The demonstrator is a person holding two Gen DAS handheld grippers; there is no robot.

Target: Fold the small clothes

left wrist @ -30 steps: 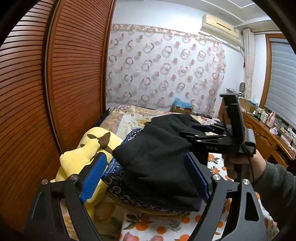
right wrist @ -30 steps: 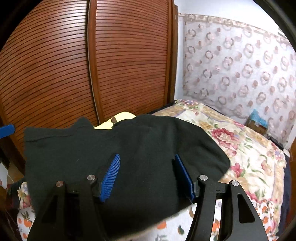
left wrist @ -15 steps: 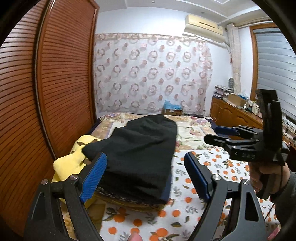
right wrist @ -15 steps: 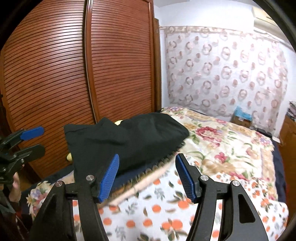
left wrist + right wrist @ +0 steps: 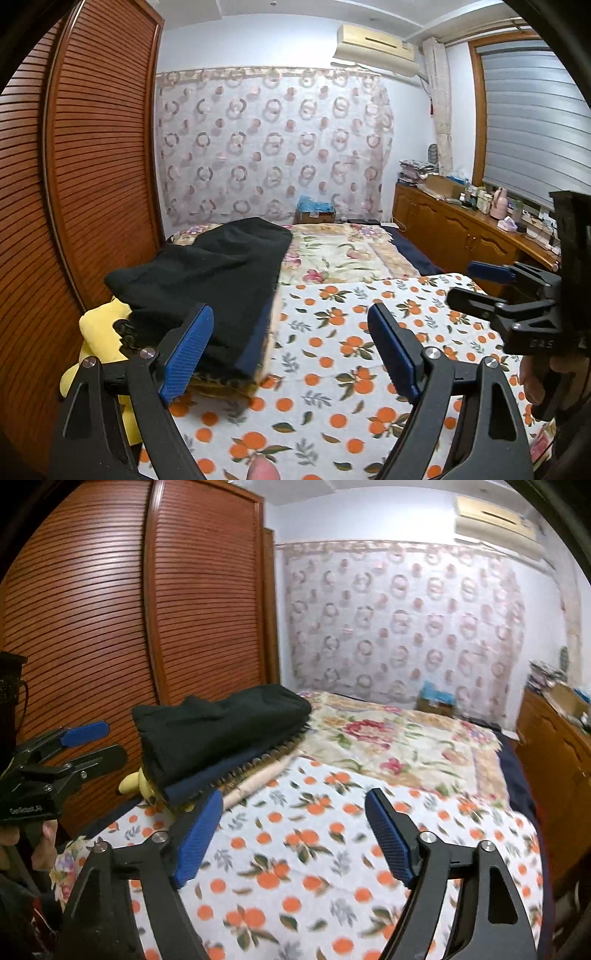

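A folded black garment (image 5: pixel 221 273) (image 5: pixel 218 731) lies on top of a stack of folded clothes at the bed's left side, beside the wardrobe. My left gripper (image 5: pixel 291 336) is open over the orange-print sheet (image 5: pixel 332 369), its left pad in front of the stack's near edge, nothing between the pads. My right gripper (image 5: pixel 295 827) hangs over the orange-print sheet (image 5: pixel 314 867) to the right of the stack; its jaws are opening and hold nothing. Each gripper shows in the other's view: the right gripper (image 5: pixel 491 284), the left gripper (image 5: pixel 88 742).
A yellow plush toy (image 5: pixel 99 332) lies under the stack against the slatted wooden wardrobe (image 5: pixel 92 166). A floral quilt (image 5: pixel 399 749) covers the far half of the bed. A wooden sideboard (image 5: pixel 461 236) with clutter runs along the right wall.
Both grippers have drawn back from the black garment and swung right over the sheet. The garment, spread between them a second ago, now rests on the stack. The right jaws have widened.
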